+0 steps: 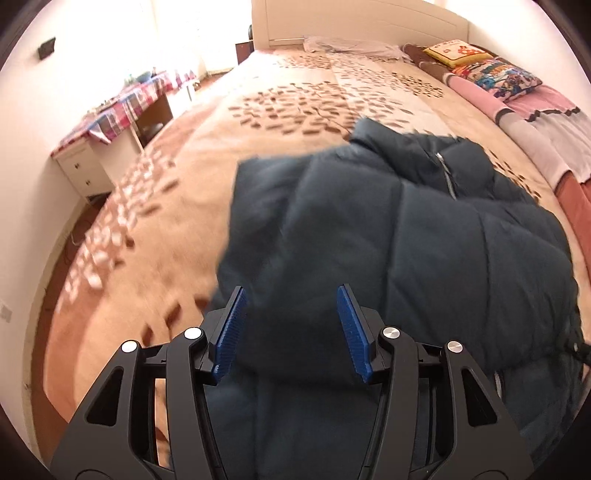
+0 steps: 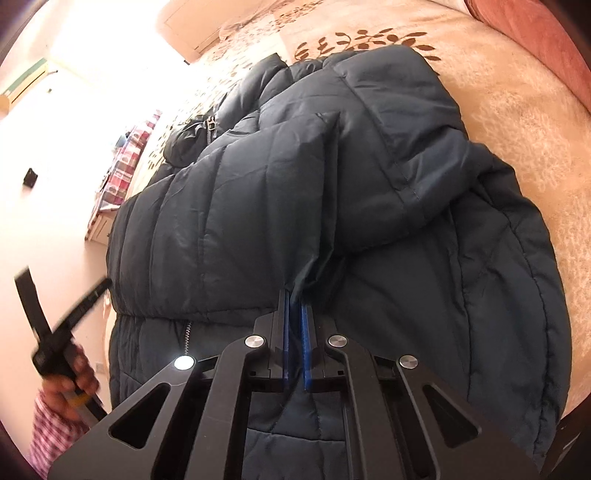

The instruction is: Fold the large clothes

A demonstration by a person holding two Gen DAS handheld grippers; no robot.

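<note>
A dark blue quilted puffer jacket (image 1: 406, 240) lies spread on a bed with a beige, leaf-patterned cover (image 1: 295, 92); its zipper (image 1: 445, 173) shows near the collar. My left gripper (image 1: 291, 291) hangs open just above the jacket's near left part, and nothing sits between its blue pads (image 1: 231, 332). In the right wrist view my right gripper (image 2: 294, 297) is shut on a raised ridge of the jacket (image 2: 258, 203), the fabric pinched between its pads. At the left edge of that view a hand (image 2: 74, 384) holds the left gripper.
Colourful pillows (image 1: 495, 74) and a pink blanket (image 1: 535, 110) line the bed's right side below the white headboard (image 1: 351, 18). Left of the bed stand a desk with a plaid cloth (image 1: 122, 107) and a white drawer unit (image 1: 85, 170). Brown floor runs along the wall.
</note>
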